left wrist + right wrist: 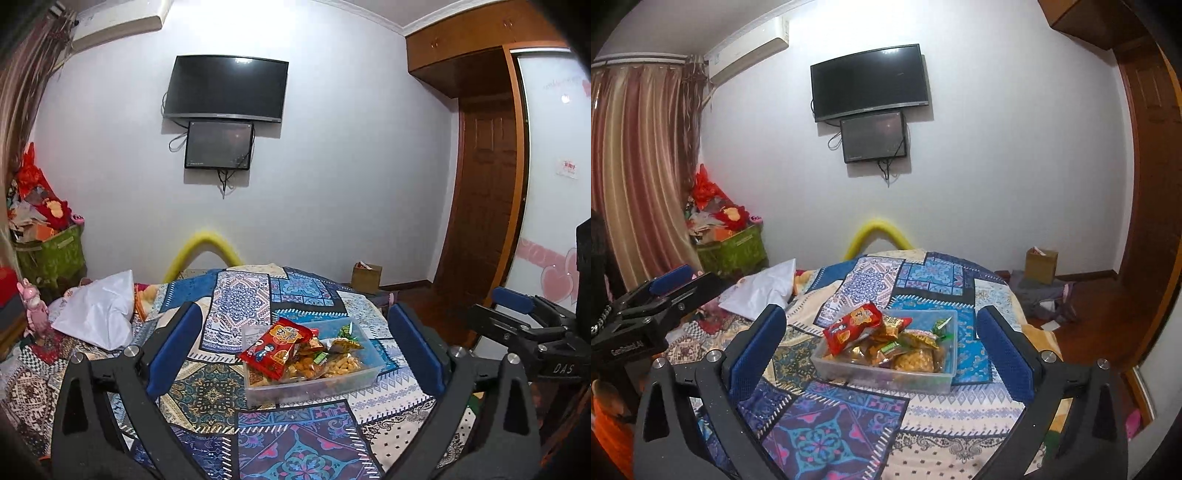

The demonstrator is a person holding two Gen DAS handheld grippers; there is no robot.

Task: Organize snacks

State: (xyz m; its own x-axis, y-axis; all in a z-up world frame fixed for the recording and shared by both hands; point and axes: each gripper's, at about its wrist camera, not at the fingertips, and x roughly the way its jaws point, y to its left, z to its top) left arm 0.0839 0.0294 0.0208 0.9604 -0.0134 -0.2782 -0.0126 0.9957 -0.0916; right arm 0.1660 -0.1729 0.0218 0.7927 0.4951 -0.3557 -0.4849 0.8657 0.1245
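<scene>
Our left gripper (295, 350) and right gripper (882, 350) hold jaws wide apart, empty, framing the snack box (364, 373) at centre frame.

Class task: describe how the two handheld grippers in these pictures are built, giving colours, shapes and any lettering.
Both the left gripper and the right gripper are black frames of angular arms with triangular cut-outs and silver round bolts. Their fingers carry blue textured pads. White lettering marks each body; the left reads roughly "GenRobot.AI", the right's visible letters look like "DAS".
</scene>
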